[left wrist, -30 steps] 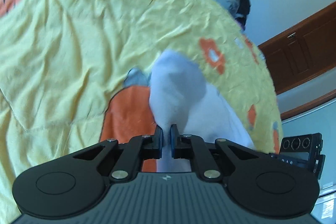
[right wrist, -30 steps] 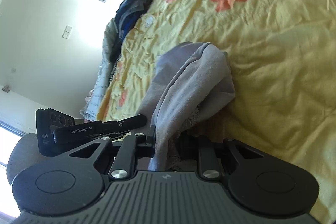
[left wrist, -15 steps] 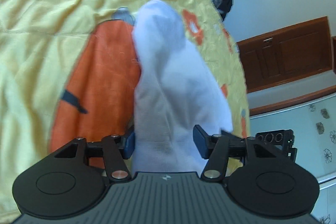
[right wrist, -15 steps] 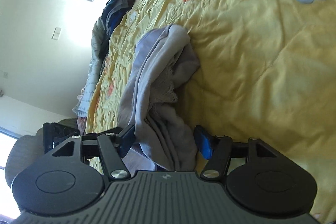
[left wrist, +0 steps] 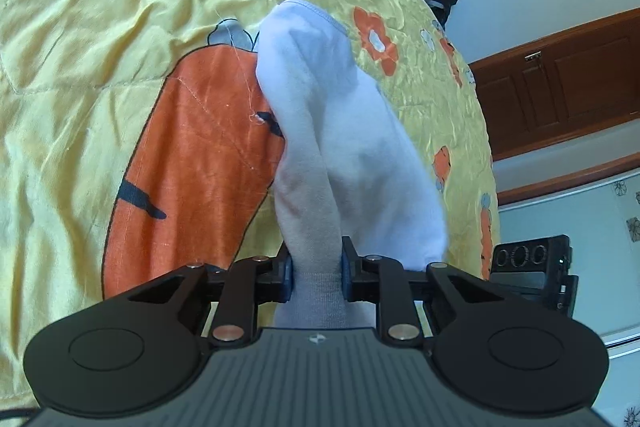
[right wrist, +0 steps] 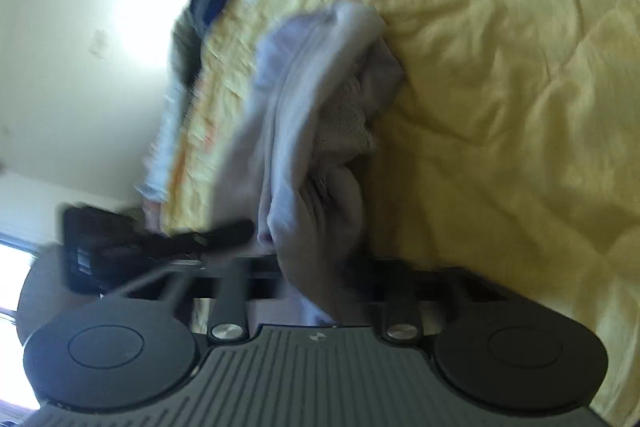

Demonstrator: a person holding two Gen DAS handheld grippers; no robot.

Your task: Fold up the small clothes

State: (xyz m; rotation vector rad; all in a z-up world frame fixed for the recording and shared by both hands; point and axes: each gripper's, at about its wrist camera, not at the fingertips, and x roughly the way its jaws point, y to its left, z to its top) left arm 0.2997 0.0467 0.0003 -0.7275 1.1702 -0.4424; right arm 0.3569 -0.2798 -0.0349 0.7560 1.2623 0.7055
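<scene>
— What worries you here?

— The left gripper [left wrist: 316, 269] is closing on a thick bunch of the white garment [left wrist: 340, 131], and the pads already press the cloth. It's a gathered wad, not a clean edge, so layers could slip out or the fold could come out crooked. The rest trails toward twelve o'clock over the yellow quilt [left wrist: 100, 27], lying partly on the orange carrot print [left wrist: 200, 155].

— And the other hand?

— The right gripper [right wrist: 320, 271] is closing too, with the greyish cloth [right wrist: 312, 99] running down between its jaws, but that view is smeared. I can't tell whether the pads have actually caught it.

— Same garment in both?

— Probably, though I can't say. Its shape is hidden in the bunching, and the near end vanishes under each gripper body.
</scene>
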